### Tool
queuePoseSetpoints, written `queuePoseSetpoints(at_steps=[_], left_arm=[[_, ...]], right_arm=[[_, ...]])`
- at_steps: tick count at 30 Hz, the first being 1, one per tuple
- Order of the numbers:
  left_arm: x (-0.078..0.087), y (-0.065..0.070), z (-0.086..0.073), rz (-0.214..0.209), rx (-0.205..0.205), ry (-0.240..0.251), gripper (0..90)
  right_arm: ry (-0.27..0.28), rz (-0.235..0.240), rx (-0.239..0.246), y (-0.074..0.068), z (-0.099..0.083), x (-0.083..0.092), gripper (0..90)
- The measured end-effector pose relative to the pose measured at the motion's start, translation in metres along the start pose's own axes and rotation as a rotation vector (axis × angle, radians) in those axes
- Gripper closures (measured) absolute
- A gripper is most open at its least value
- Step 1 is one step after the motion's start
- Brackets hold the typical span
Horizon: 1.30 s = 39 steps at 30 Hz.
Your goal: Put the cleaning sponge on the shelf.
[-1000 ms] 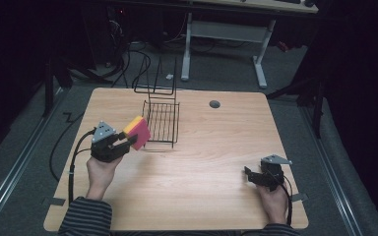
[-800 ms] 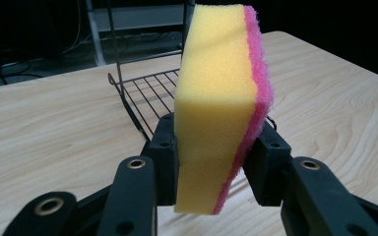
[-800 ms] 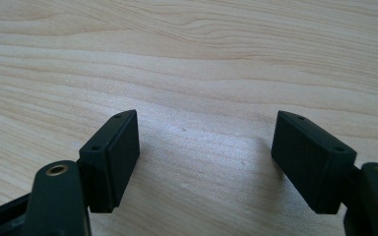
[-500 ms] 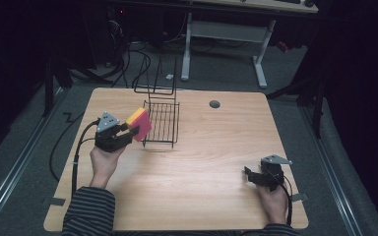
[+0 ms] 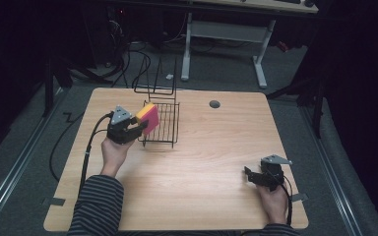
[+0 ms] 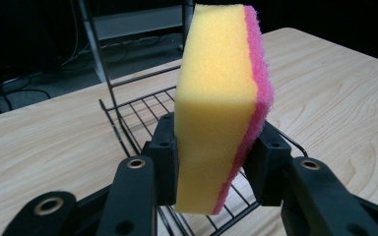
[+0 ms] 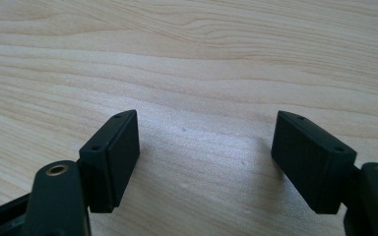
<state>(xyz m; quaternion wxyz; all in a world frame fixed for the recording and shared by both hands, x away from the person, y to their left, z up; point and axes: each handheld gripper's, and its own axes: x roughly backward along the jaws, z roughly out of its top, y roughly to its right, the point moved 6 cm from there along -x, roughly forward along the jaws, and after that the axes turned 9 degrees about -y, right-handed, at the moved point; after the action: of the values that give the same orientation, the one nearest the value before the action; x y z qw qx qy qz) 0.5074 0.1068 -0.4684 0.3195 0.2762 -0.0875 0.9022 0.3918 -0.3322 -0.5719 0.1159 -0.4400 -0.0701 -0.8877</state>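
Light wooden table, 1 black wire rack upright near its far-left part.

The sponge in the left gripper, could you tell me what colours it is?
The sponge is yellow foam with a pink scouring layer on one face, clearest in the left gripper view.

— What colours does the sponge have?

— Yellow foam on the broad side, with a bright pink scouring layer along one face.

— And the wire basket?

— Black wire all over, a plain grid of thin bars.

— The table?

— Pale wood, with wavy light-brown grain.

— The grippers?

— The left gripper is black, with small brass-coloured rivets; the right gripper is the same black. Each carries a grey plate on top.

— The sleeve?

— Dark, with thin pale stripes.
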Motion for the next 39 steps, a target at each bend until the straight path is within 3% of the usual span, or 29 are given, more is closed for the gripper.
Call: queuePoseSetpoints(at_steps=[7,10,16,20,25,27,31,39], left_arm=[[-0.017,0.002,0.003,-0.010,-0.017,-0.009,61.6],[-0.021,0.003,0.003,-0.021,-0.004,0.004,61.5],[-0.036,0.001,-0.004,-0.008,0.009,-0.034,61.4],[-0.039,0.005,-0.005,0.004,-0.020,-0.048,61.2],[-0.041,0.003,-0.006,-0.005,-0.007,-0.047,60.7],[-0.042,0.001,-0.007,-0.016,0.021,-0.047,60.2],[-0.042,-0.002,-0.008,-0.005,0.029,-0.062,58.5],[-0.047,0.000,-0.012,0.004,0.010,-0.086,57.1]], right_arm=[[-0.001,0.001,-0.003,0.000,0.000,0.000,26.7],[-0.002,0.001,-0.006,-0.001,0.000,0.000,26.7],[-0.001,0.001,-0.003,0.000,0.000,0.000,26.6],[-0.001,0.001,-0.004,0.000,0.000,0.000,26.7],[-0.003,0.002,-0.011,-0.001,0.000,0.000,26.7],[-0.001,0.001,-0.003,0.000,0.000,0.000,26.7],[-0.001,0.001,-0.004,0.000,0.000,0.000,26.7],[-0.002,0.000,-0.006,0.000,0.000,0.000,26.7]])
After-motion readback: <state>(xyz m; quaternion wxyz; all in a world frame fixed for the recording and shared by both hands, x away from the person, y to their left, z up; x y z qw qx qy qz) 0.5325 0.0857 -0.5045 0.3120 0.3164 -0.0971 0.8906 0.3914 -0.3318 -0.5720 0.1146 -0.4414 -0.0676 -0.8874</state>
